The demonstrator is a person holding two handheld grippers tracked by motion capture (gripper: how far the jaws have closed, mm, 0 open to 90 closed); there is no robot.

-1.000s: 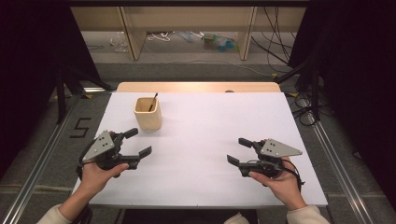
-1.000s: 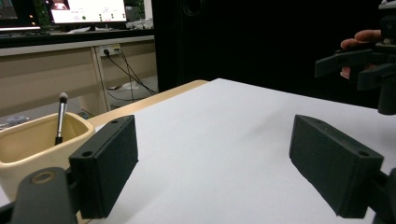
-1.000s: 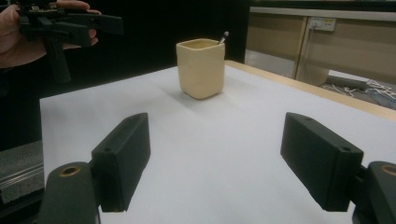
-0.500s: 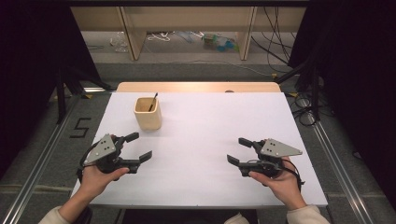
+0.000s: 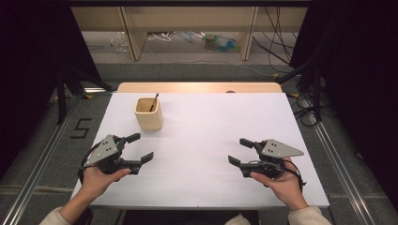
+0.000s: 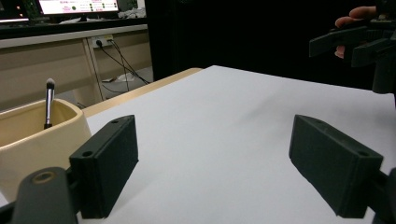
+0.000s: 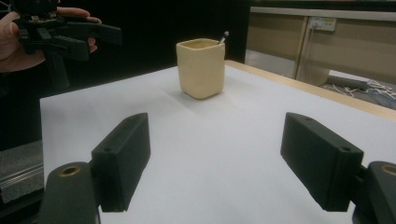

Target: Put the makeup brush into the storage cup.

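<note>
A beige square cup [image 5: 149, 114] stands on the far left part of the white table [image 5: 211, 122], with a thin brush [image 5: 153, 101] leaning inside it. My left gripper [image 5: 143, 146] is held low over the table, just in front of the cup, open with nothing between its jaws. My right gripper [image 5: 237, 150] hovers at the right, pointing left, open and empty as well. The left gripper view has the cup [image 6: 32, 140] and brush [image 6: 49, 100] close at its left, beyond my left gripper [image 6: 219, 168]. From my right gripper [image 7: 222, 168] the cup [image 7: 201, 67] stands straight ahead.
A wooden strip [image 5: 197, 87] runs along the table's far edge. Metal rails [image 5: 42, 154] flank the table on the floor, beside a painted "5" [image 5: 80, 127]. Cables [image 5: 305, 112] lie at the right. Bare white surface stretches between the two grippers.
</note>
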